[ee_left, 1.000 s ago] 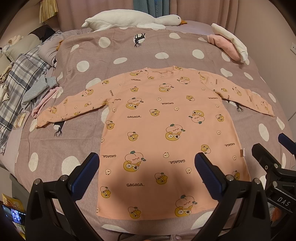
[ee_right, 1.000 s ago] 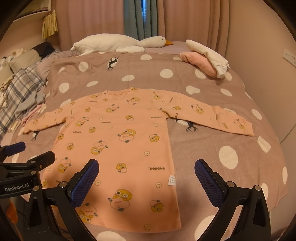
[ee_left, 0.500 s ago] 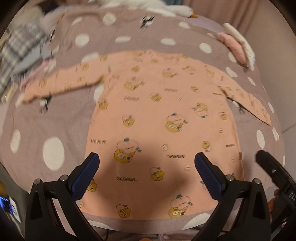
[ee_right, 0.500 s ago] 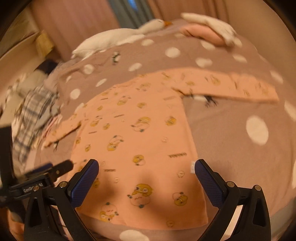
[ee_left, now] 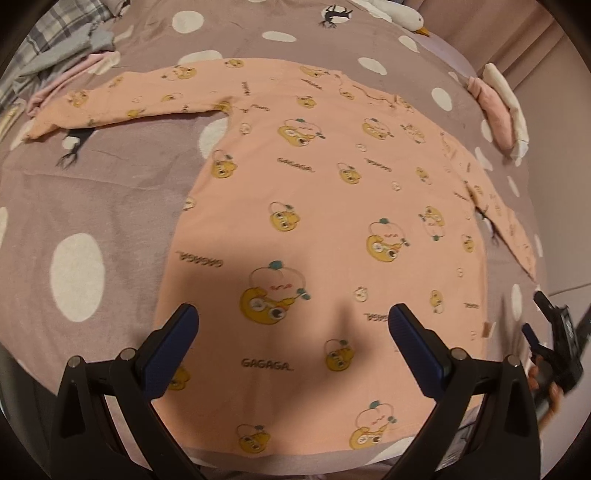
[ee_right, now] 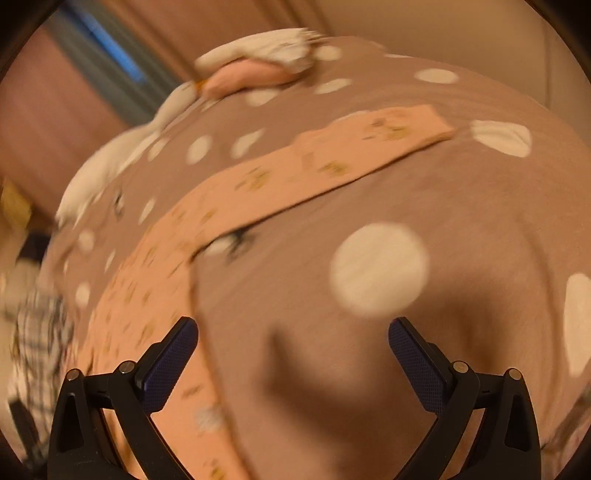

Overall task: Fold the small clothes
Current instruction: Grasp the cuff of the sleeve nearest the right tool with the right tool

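A peach long-sleeved shirt (ee_left: 325, 206) printed with yellow cartoon figures lies flat on the bed, sleeves spread to both sides. My left gripper (ee_left: 293, 328) hovers open over its lower body, close above the cloth, holding nothing. In the blurred right wrist view the shirt's right side seam and sleeve (ee_right: 332, 166) run from lower left to upper right. My right gripper (ee_right: 293, 343) is open above bare bedspread, just right of the shirt's side edge. The right gripper also shows at the edge (ee_left: 554, 350) of the left wrist view, held by a hand.
A mauve bedspread with white dots (ee_left: 77, 236) covers the bed. Folded pink and white clothes (ee_left: 498, 110) lie at the far right. A plaid cloth and grey and pink garments (ee_left: 66, 48) are heaped at the far left. A white goose plush (ee_left: 402, 16) lies at the head.
Both grippers have dropped down and forward toward the bed. The left one has closed in on the shirt's body; the right one has swung right, off the shirt, over the bedspread.
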Available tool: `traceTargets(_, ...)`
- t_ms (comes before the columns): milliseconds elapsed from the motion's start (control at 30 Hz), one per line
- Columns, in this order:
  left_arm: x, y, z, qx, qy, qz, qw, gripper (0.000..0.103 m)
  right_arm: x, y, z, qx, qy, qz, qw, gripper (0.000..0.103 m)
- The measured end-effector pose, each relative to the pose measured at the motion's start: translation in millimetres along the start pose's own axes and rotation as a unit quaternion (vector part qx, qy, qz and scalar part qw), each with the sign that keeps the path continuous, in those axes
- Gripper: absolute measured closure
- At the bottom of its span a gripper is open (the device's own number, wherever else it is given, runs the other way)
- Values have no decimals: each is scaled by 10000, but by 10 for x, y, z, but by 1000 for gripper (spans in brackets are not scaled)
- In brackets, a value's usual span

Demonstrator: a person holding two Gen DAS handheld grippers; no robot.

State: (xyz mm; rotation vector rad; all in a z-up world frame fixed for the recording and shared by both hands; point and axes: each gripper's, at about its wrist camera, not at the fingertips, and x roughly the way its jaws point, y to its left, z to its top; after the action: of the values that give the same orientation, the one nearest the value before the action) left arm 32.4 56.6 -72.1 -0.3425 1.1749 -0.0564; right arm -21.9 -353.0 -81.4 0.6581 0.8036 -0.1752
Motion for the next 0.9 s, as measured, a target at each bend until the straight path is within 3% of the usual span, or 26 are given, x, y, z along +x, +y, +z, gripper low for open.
traceTargets(267,15,-135,221,-140,-108,-470,9987,1,129,-478,498,768,-477,299,9955,1)
traceTargets(467,-27,-314,422,71,-300,-355,9989,1,343,-777,801,1304,-687,537,9876,1)
traceTargets(600,15,-421,510,256,-341,-187,9989,1,395,-884,944,1469,-879,646,9831,10)
traceTargets(767,104,-523,575,409,-313,-130,9986,1,488,-1002,1090,1776,-975,712,9767,35)
traceTargets(867,149,-573,600,473,-306,-98,9984,1,539,-1090,1158,1920,-952,634,9747,64)
traceTargets(900,172,-589,620,487,-291,-94,9983,1,551,-1110,1176,1950,-921,543,9750,80)
